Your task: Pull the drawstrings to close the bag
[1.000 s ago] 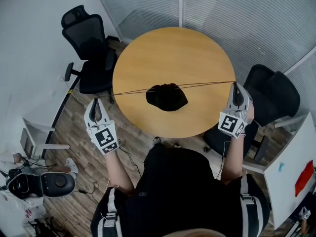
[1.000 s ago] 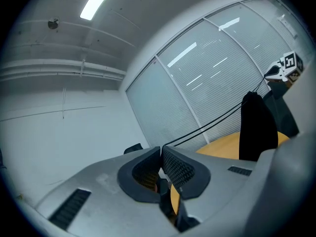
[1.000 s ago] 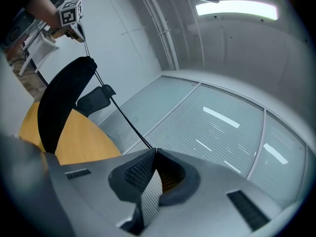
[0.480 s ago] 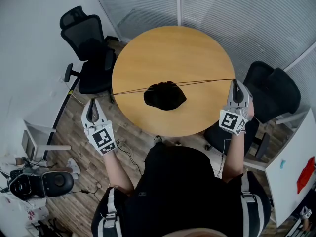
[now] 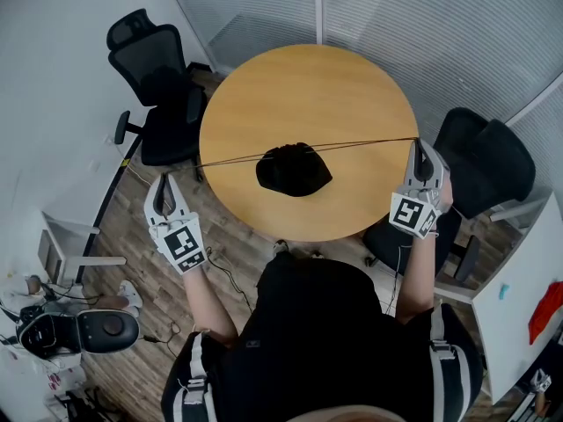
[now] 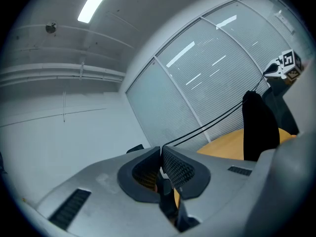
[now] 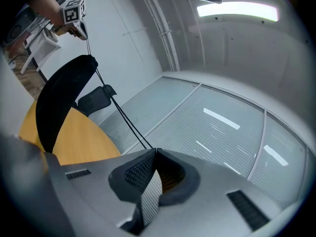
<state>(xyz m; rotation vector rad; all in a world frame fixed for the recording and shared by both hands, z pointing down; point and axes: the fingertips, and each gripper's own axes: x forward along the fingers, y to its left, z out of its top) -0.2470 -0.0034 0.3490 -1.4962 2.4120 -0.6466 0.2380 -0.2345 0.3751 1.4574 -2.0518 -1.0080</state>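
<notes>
A black drawstring bag (image 5: pixel 294 170) lies on the round wooden table (image 5: pixel 308 95), its mouth gathered tight. Thin drawstrings (image 5: pixel 229 159) run taut from the bag out to both sides. My left gripper (image 5: pixel 163 179) is off the table's left edge, shut on the left string end. My right gripper (image 5: pixel 417 148) is at the table's right edge, shut on the other end (image 5: pixel 369 143). In the left gripper view the strings (image 6: pixel 207 127) leave the closed jaws toward the bag (image 6: pixel 256 127). In the right gripper view the strings (image 7: pixel 123 117) lead to the bag (image 7: pixel 61 95).
A black office chair (image 5: pixel 158 86) stands left of the table and another (image 5: pixel 488 170) at the right. A white shelf (image 5: pixel 66 236) and a dark device (image 5: pixel 79 331) sit on the wood floor at the left. Glass partitions with blinds (image 5: pixel 422 25) lie behind.
Both grippers have hardly moved; the left one shifted slightly left and the strings stay taut. The bag stays bunched at the table's centre.
</notes>
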